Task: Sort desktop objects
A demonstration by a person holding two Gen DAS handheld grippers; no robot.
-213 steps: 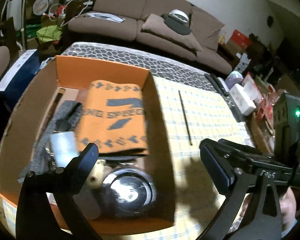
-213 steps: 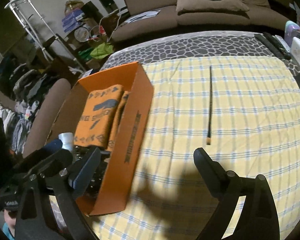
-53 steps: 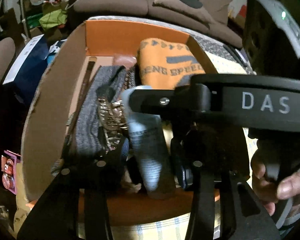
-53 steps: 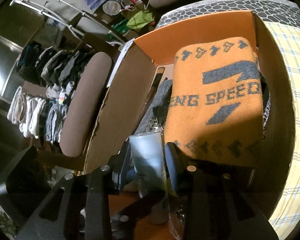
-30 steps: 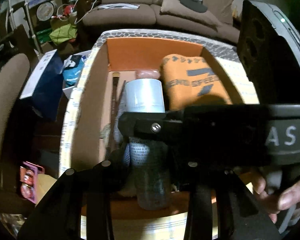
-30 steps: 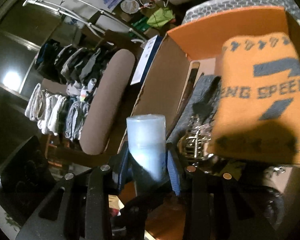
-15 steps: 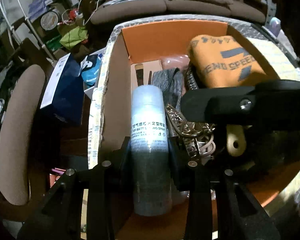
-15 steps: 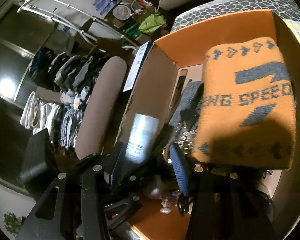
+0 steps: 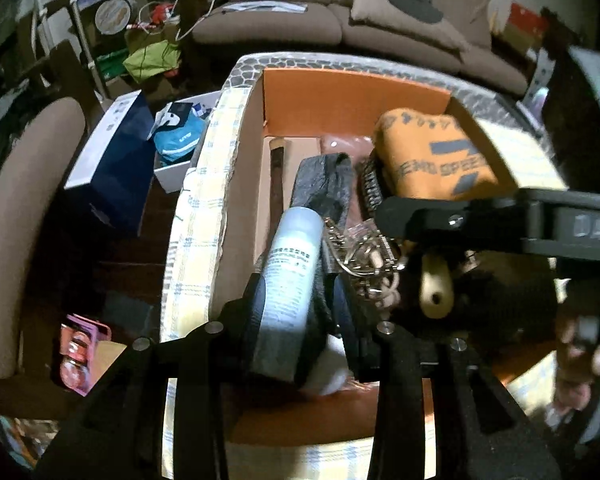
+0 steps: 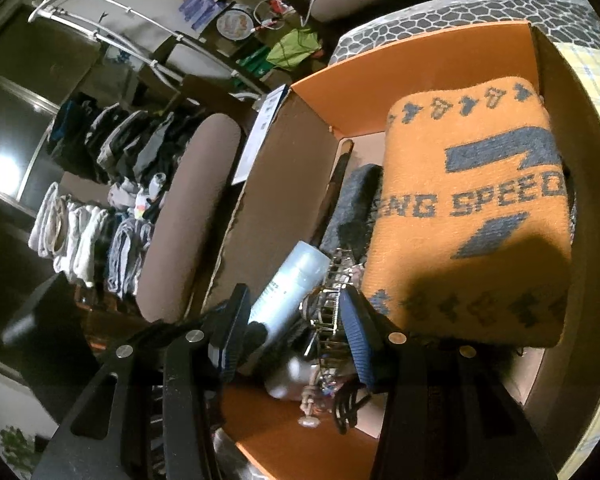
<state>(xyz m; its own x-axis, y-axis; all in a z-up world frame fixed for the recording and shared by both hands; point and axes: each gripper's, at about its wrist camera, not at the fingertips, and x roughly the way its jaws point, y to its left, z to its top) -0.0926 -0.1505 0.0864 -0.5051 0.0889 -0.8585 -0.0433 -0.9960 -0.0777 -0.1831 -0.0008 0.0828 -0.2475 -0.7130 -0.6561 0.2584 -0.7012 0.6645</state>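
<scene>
- Our left gripper (image 9: 300, 312) has its jaws clamped on the lower body of the spray can (image 9: 290, 280), which tilts up and away from us over the near-left corner of the orange box (image 9: 340, 96).
- Our right gripper (image 10: 296, 332) now stands with its jaws parted; the can (image 10: 288, 292) lies in the gap close to the left finger, and no pad presses on it that we can see.
- A second ago the right jaws were the ones pinching the can, held upright. They have since let go, and the left has kept its hold. We read this as a handover completed, leaving the left hand to carry the can to wherever it is to be sorted.
- The can is a smooth, pale cylinder with a frosted cap end and a band of small print; the part inside the left jaws looks dark. It should sit firmly between flat pads, though a slick round wall can twist.
- Just beside it lies a tangle of metal chain (image 9: 370, 256), shiny and loose.
- Beyond that, a grey knitted cloth (image 10: 352, 200) and a thick folded orange towel (image 10: 472, 208) with grey lettering, soft and napped.
- The box has corrugated, ragged-edged walls and rests on a yellow checked table (image 9: 196, 216) cover.
</scene>
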